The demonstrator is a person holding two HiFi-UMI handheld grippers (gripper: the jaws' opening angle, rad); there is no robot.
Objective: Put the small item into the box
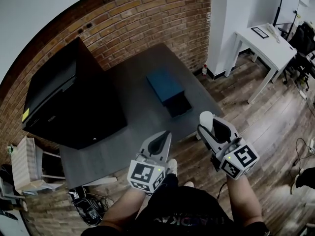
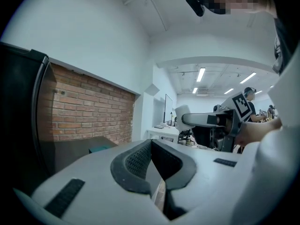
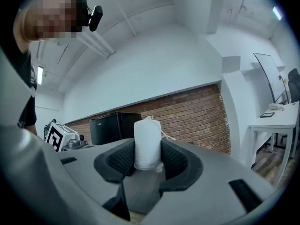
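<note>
My right gripper (image 1: 212,124) (image 3: 147,161) is shut on a small white bundle (image 3: 147,144) that stands upright between its dark pads and shows as a white tip (image 1: 206,117) in the head view. My left gripper (image 1: 158,144) (image 2: 152,165) is held beside it, close to the body; its jaws meet with nothing between them. The blue box (image 1: 165,85) lies on a grey mat (image 1: 133,117) ahead of both grippers, with a dark open part (image 1: 178,105) at its near end. In the left gripper view the right gripper (image 2: 201,120) shows at the right.
A black cabinet (image 1: 69,97) stands at the mat's left against the brick wall (image 1: 147,18). A white table (image 1: 263,48) is at the far right, a small bottle (image 1: 204,70) by the wall, a white chair (image 1: 29,168) and cables (image 1: 88,205) at lower left.
</note>
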